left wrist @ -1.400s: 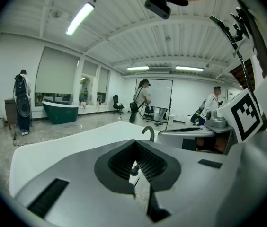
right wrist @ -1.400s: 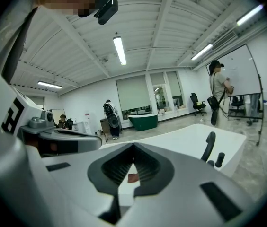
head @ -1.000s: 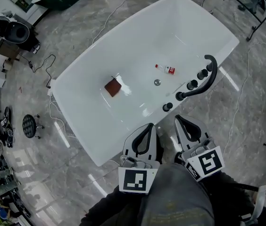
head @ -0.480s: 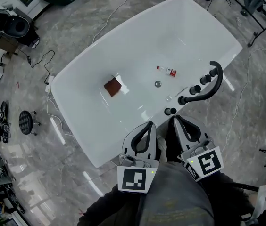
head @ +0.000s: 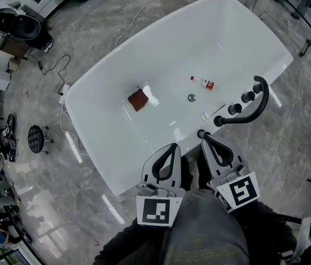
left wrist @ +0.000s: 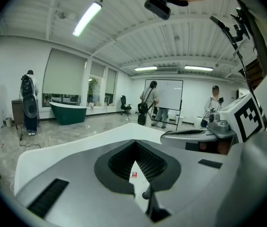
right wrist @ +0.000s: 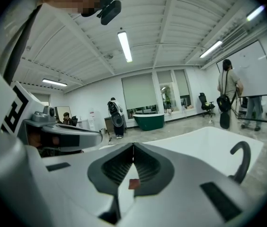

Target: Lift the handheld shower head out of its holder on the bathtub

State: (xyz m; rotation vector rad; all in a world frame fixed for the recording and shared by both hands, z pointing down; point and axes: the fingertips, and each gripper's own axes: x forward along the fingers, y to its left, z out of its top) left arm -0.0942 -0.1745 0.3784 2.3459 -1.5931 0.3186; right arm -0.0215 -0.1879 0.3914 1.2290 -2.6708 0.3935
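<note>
The white bathtub [head: 106,164] lies diagonally in the head view. On its near right rim stands a row of black fittings: a curved pipe [head: 253,110] and several round knobs [head: 234,109]. I cannot tell which of them is the handheld shower head. The curved pipe [right wrist: 241,159] also shows in the right gripper view. My right gripper [head: 205,138] is shut and empty, its tip right by the nearest knob [head: 201,133]. My left gripper [head: 173,147] is shut and empty beside it, over the tub's near rim. Both gripper views, left gripper [left wrist: 134,142] and right gripper [right wrist: 133,145], show the jaws meeting.
Inside the tub lie a brown-red square [head: 138,100], a small red-labelled bottle [head: 202,83] and the drain [head: 191,97]. Cables, a black stool [head: 35,138] and equipment [head: 17,26] sit on the floor to the left. People and a green tub [left wrist: 67,112] stand far off.
Both grippers have come closer to the tub's near rim. The right gripper's tip now sits by the nearest black knob.
</note>
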